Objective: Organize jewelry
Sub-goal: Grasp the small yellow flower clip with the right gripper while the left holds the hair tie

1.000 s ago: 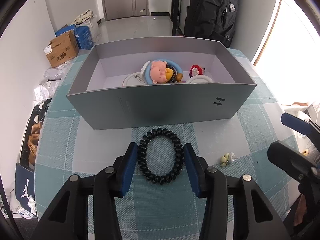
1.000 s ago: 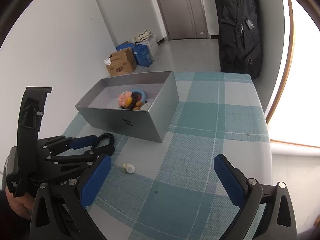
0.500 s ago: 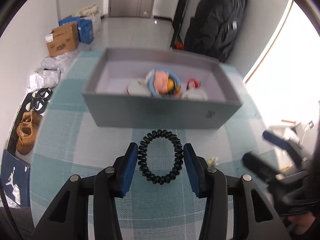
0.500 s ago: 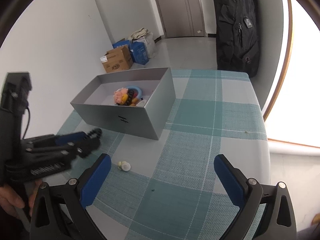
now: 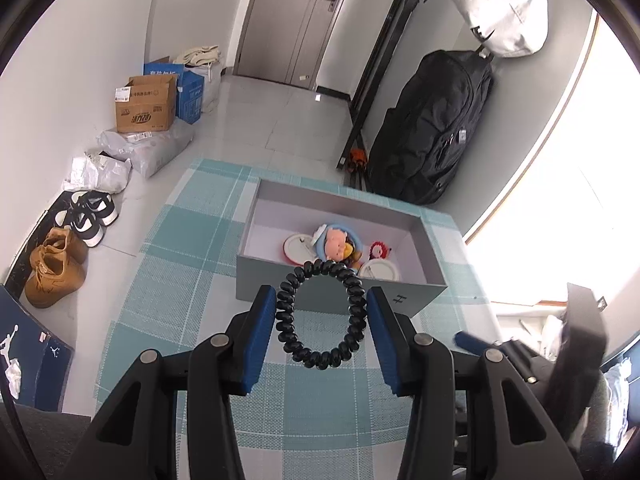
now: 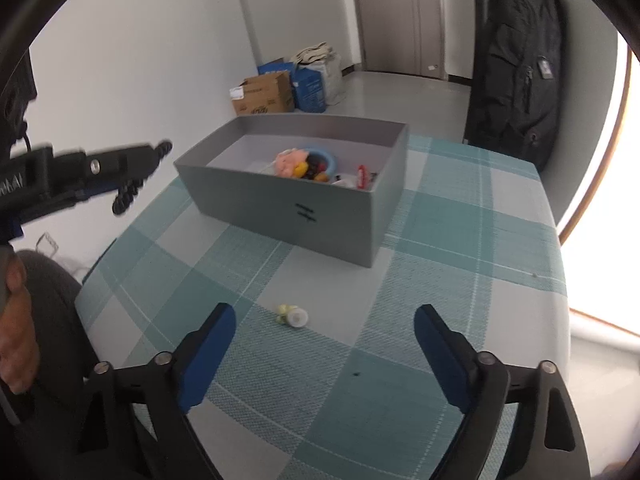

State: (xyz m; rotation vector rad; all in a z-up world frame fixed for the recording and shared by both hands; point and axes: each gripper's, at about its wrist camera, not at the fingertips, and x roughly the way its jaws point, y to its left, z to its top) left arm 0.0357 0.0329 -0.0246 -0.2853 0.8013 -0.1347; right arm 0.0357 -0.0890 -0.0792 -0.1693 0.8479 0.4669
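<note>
My left gripper [image 5: 322, 308] is shut on a black spiral hair tie [image 5: 320, 314], lifted above the checked tablecloth in front of the grey box [image 5: 340, 298]. Inside the box lie a pink pig toy [image 5: 336, 242], a blue ring, round white pieces and a small red item. In the right wrist view the left gripper [image 6: 132, 172] hangs at the left with the hair tie [image 6: 126, 196] dangling. My right gripper [image 6: 324, 324] is closing, with nothing pressed between its blue pads. A small pale green and white piece [image 6: 292, 315] lies on the cloth just beyond its fingertips.
The table [image 6: 460, 240] carries a teal and grey checked cloth. A black backpack [image 5: 432, 128] leans on the far wall. Cardboard boxes [image 5: 146, 104], bags and shoes [image 5: 56, 264] sit on the floor at the left. A person's hand [image 6: 16, 340] shows at the left edge.
My left gripper has risen with the hair tie, off the cloth, and the box now looks farther below. My right gripper has shifted toward the small pale piece and its jaws have narrowed.
</note>
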